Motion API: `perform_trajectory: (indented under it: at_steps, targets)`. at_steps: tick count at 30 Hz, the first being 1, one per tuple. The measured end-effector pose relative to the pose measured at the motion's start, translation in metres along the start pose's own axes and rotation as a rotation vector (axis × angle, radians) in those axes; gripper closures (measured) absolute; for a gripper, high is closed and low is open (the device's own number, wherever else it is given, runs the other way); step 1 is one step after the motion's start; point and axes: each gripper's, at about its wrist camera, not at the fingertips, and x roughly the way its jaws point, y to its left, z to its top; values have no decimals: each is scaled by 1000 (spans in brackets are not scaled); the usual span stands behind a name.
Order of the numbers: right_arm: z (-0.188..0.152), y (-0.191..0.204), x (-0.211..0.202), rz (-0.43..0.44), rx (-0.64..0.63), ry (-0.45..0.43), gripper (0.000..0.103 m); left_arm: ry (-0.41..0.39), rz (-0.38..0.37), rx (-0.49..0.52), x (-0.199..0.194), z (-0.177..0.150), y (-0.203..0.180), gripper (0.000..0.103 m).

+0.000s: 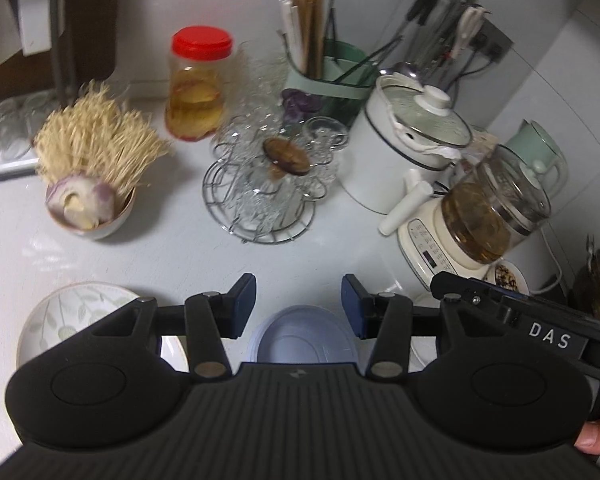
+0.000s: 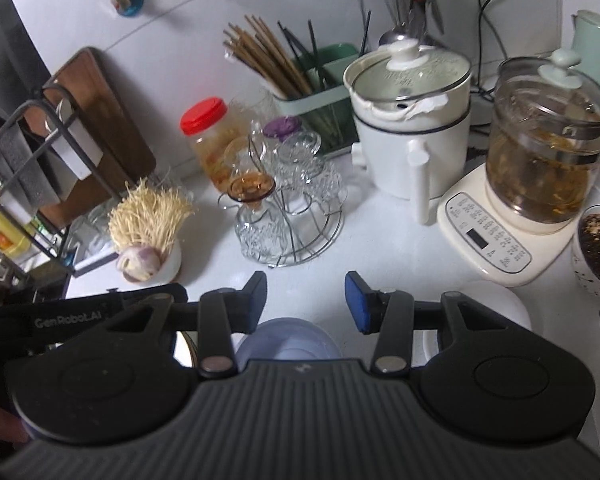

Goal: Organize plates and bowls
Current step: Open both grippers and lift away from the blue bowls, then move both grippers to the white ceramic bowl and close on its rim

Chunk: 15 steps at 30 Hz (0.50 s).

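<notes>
In the left wrist view, the left gripper (image 1: 299, 306) hangs over the white counter (image 1: 180, 256) with its two fingers spread apart. It grips nothing. Right under it sits a blue bowl (image 1: 302, 340), partly hidden by the gripper's black body. To the left lies a plate with green leaves (image 1: 76, 312), and a bit of a plain white plate (image 1: 420, 344) peeks out on the right. I think the dishes sit close together at the front edge so they are easy to reach and stack. The right gripper's black arm pokes in from the right side, so the two tools are near each other.

Farther back stand a bowl of garlic (image 1: 86, 208) with stringy roots, a jar with a red lid (image 1: 198, 84), a wire rack of glass cups (image 1: 264, 196), a white pot (image 1: 408, 144) and a glass kettle (image 1: 484, 216) on its base.

In the right wrist view, the right gripper (image 2: 306, 302) is spread wide too and has nothing in it. The same blue bowl (image 2: 288, 340) shows just below its fingers, and the white plate (image 2: 496, 304) lies to the right. Both grippers seem to point at the bowl, so it is likely the next thing to pick up.

The counter is white, shiny and crowded. A holder full of chopsticks (image 2: 272, 64) leans by the tiled wall, a cutting board (image 2: 108, 120) stands in a dark rack on the left, and a cup of dark bits (image 2: 598, 240) sits at the right edge.
</notes>
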Motion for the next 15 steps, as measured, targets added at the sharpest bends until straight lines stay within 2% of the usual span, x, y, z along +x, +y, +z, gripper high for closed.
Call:
perform_trajectory:
  at_steps: [9,12,15]
  targets:
    - [-5,-20,-25,-8,33,-82,57,-26,-25,42,-2,-7,-25,50]
    - [-4,-31,-33,-17,42,-84,56,-4,-37,22,-3,-8,-38,50]
    - [-6,-42,-44,-29,46,-106,57,-11,-23,64,-4,-13,-54,50]
